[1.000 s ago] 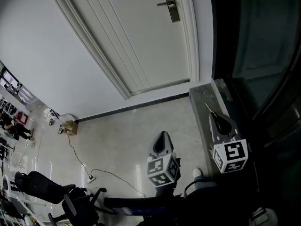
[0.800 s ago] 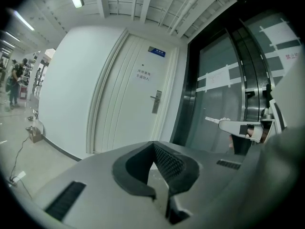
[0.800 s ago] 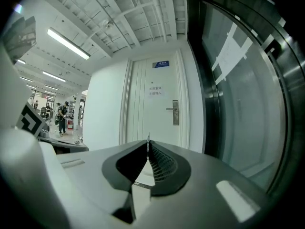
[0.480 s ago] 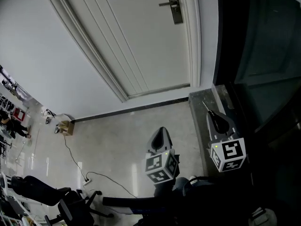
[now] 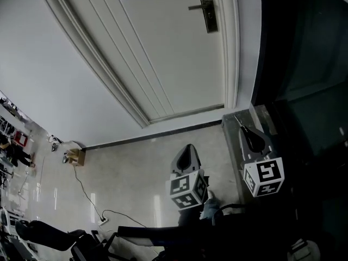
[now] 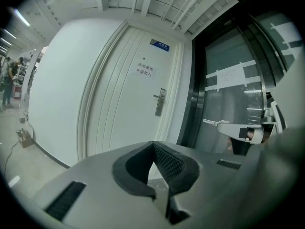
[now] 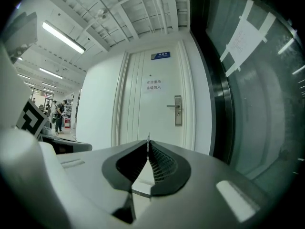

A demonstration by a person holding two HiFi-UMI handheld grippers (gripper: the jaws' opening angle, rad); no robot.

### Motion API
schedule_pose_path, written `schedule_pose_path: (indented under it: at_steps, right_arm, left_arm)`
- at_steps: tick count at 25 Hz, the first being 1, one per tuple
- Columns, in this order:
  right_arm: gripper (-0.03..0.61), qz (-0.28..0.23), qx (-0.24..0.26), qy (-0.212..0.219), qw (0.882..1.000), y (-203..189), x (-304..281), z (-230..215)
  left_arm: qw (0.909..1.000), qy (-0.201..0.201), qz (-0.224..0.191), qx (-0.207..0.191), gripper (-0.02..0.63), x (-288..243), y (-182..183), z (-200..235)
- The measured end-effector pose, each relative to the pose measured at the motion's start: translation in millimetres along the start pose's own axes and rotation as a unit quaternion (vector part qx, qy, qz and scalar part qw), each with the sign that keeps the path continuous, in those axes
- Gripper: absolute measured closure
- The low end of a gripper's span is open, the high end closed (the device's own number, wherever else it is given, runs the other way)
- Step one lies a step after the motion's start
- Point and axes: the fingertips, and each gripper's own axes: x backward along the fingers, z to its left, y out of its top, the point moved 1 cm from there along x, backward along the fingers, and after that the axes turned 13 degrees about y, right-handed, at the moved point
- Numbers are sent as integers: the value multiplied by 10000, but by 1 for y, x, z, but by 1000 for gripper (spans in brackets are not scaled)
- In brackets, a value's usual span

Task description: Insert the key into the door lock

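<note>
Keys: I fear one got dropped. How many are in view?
1. The key is pinched in the right tool, pointing toward the door; others may be hidden.

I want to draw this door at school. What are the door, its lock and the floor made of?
The door is white and matte with moulded grooves. It could be painted wood or painted metal; I can't tell which. The lock plate looks like brushed metal, grey with a dull shine. The floor looks like polished stone or tile, because lights mirror in it.
</note>
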Motion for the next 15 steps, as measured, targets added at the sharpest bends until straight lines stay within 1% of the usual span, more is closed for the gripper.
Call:
schedule_pose_path:
  at_steps: [5,8,11,15]
  right_arm:
    - [566,-49,34,-99,9999,19,-61,-17]
    - [566,-72,13,-159,9998,22,-94,-25]
    - [566,-58,6,-229,9997,21,-126,-29]
    - [566,26,-37,-267,9996,17,-161,-35]
  left_arm:
    - [9998,-146,-45,-86,612,-64,35,8]
    - [9994,-271,-100,-164,612,-95,49,13]
    - [9992,-358,-46,-195,612,-125,56,21]
    - [9992,-362,47,-187,612,-158,60,35]
